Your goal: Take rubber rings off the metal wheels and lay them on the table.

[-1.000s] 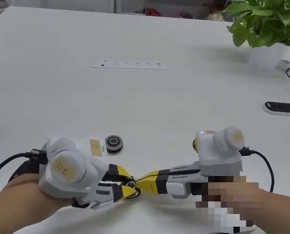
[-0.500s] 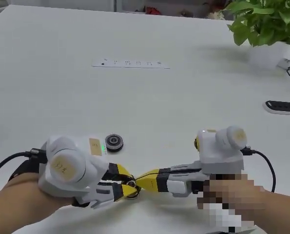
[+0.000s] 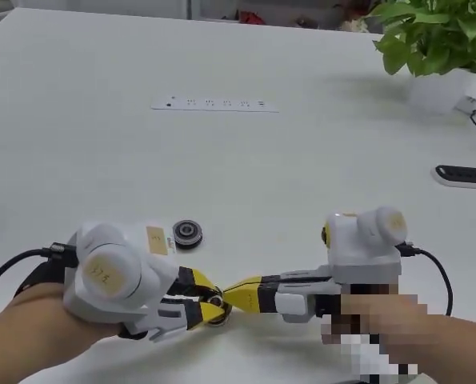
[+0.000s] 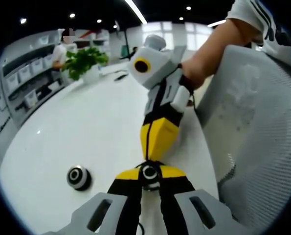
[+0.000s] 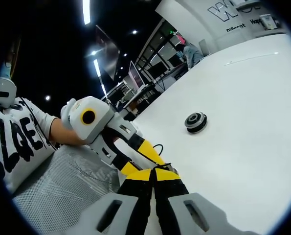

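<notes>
Left gripper (image 4: 150, 176): clamped on held wheel (image 4: 150, 171), steadying it.
Right gripper (image 5: 155, 172): jaws closed on wheel's rim, probably to peel its ring.
Spare wheel (image 3: 187, 233): lay apart on table (image 3: 246, 176).

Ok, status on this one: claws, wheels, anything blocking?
Left claw shut on a metal wheel. Right claw shut, tips against that wheel. Second wheel lies apart on the table. Nothing in the way.
</notes>
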The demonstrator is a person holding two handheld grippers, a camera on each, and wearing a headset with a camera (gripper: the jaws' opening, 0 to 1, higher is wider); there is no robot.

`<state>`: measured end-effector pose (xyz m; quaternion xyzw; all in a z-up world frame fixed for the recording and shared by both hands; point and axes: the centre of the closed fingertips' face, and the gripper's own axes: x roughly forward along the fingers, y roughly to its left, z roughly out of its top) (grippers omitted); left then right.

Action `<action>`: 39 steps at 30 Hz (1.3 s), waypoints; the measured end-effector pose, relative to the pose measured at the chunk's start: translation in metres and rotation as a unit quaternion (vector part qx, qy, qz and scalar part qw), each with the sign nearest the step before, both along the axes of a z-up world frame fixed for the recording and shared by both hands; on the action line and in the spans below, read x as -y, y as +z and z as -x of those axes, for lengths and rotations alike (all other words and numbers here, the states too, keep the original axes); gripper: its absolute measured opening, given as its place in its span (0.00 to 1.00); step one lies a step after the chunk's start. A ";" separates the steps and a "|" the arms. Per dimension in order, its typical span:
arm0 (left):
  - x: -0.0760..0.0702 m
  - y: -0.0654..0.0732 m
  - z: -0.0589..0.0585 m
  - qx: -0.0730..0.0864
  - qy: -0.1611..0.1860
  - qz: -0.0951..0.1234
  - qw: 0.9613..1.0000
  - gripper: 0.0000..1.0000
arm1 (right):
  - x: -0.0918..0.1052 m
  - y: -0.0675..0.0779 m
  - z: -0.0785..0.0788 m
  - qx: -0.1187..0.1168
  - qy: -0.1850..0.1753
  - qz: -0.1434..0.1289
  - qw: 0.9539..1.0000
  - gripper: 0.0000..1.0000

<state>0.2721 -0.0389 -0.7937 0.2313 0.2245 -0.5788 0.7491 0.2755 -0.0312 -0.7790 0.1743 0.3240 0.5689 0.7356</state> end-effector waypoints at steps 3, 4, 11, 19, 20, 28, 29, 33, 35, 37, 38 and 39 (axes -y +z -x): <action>0.000 0.000 0.000 0.001 0.001 0.000 1.000 0.13 | 0.000 0.000 -0.001 -0.002 -0.003 0.000 1.000 0.00; 0.000 0.000 0.000 0.001 0.001 0.000 1.000 0.13 | 0.000 -0.001 -0.001 -0.001 -0.003 0.002 1.000 0.00; 0.000 0.000 0.000 0.001 0.003 0.002 1.000 0.14 | 0.001 -0.005 -0.002 0.006 -0.001 0.013 1.000 0.00; 0.001 0.000 0.000 -0.001 0.002 0.002 1.000 0.14 | 0.003 -0.005 -0.003 0.008 -0.006 0.013 1.000 0.00; 0.001 0.000 0.000 -0.001 0.000 0.001 1.000 0.14 | 0.003 -0.005 -0.003 0.008 -0.006 0.013 1.000 0.00; -0.003 0.003 0.001 0.001 -0.010 -0.008 1.000 0.14 | 0.004 -0.005 -0.004 0.010 -0.007 0.012 1.000 0.00; -0.003 0.003 0.002 0.000 -0.011 -0.009 1.000 0.15 | 0.004 -0.005 -0.004 0.010 -0.007 0.012 1.000 0.00; -0.007 0.007 0.004 -0.006 -0.012 -0.005 1.000 0.17 | 0.004 -0.004 -0.004 0.011 -0.008 0.012 1.000 0.00; -0.009 0.011 0.004 -0.008 -0.010 0.000 1.000 0.18 | 0.004 -0.004 -0.004 0.011 -0.008 0.011 1.000 0.00; -0.010 0.013 0.004 -0.010 -0.007 0.004 1.000 0.19 | 0.004 -0.004 -0.005 0.011 -0.007 0.011 1.000 0.00; -0.011 0.013 0.004 -0.011 -0.006 0.005 1.000 0.20 | 0.003 -0.004 -0.004 0.011 -0.007 0.010 1.000 0.00; -0.013 0.015 0.004 -0.014 -0.002 0.007 1.000 0.22 | 0.003 -0.004 -0.004 0.011 -0.007 0.011 1.000 0.00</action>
